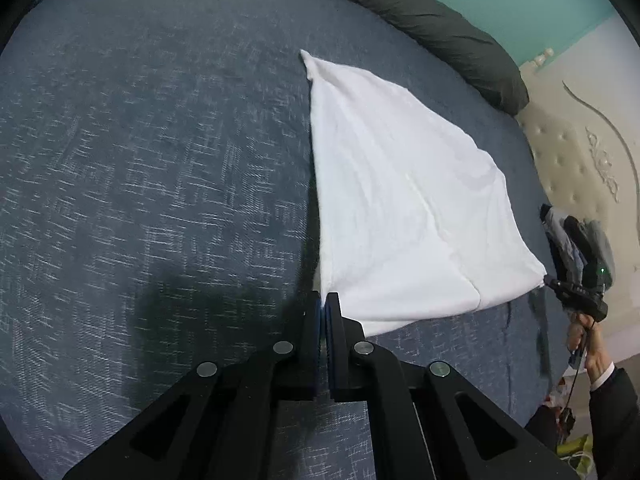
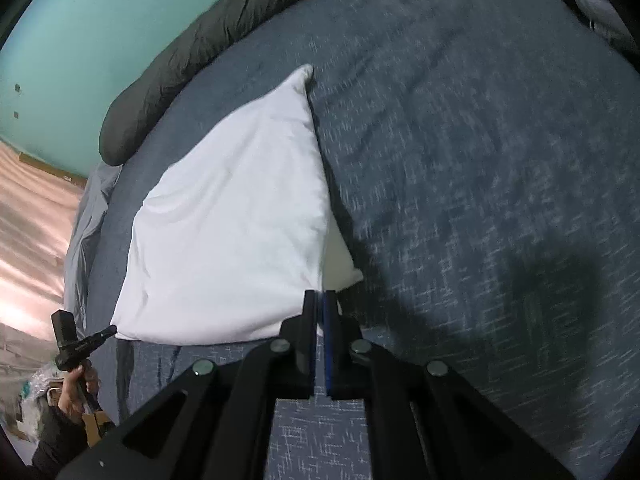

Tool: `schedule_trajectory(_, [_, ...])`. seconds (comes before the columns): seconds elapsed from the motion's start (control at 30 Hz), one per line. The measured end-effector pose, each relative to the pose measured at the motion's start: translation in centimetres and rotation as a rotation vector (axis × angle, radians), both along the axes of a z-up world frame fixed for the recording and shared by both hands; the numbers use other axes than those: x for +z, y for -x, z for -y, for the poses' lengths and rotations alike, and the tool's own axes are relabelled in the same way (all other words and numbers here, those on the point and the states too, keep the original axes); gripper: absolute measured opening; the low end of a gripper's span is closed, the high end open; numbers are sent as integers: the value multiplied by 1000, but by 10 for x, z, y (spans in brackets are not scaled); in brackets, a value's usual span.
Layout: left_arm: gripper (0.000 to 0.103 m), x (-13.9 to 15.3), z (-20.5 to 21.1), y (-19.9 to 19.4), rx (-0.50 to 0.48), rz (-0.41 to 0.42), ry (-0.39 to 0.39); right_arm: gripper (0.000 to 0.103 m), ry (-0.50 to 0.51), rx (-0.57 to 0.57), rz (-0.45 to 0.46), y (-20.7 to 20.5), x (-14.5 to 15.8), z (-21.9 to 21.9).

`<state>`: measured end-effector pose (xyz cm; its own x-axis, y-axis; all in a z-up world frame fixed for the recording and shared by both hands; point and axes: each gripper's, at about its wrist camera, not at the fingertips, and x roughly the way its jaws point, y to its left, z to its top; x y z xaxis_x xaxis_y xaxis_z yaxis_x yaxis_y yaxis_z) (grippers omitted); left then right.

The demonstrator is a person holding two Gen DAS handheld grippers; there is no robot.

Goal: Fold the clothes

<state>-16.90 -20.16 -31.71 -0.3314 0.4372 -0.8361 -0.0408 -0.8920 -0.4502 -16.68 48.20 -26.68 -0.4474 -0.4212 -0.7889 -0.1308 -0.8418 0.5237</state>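
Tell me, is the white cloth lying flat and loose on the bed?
No, the white cloth is pinched at two near corners by both tools' fingers and lifted off the blue bed.

We see soft, even indoor light in both views, with the white cloth (image 1: 400,200) the brightest area, nearly washed out. Dark shadows fall on the blue bedcover (image 1: 140,160), at about 7 o'clock in the left wrist view and 4 o'clock in the right. Fisheye bending curves the bed, black vignette fills the corners, and the bedcover's weave is smeared by blur.
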Motion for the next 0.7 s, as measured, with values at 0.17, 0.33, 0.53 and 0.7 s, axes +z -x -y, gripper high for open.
schedule_trajectory(0.17, [2, 0, 7, -2, 9, 7, 2, 2, -5, -24, 17, 1, -6, -6])
schedule_trajectory(0.33, [2, 7, 10, 3, 31, -8, -2, 1, -2, -80, 20, 0, -12, -12])
schedule_trajectory(0.53, [2, 14, -2, 4, -33, -10, 59, 1, -13, -58, -6, 7, 1, -10])
schedule_trajectory(0.7, [2, 5, 1, -5, -10, 16, 31, 1, -44, -26, 57, 1, -16, -8])
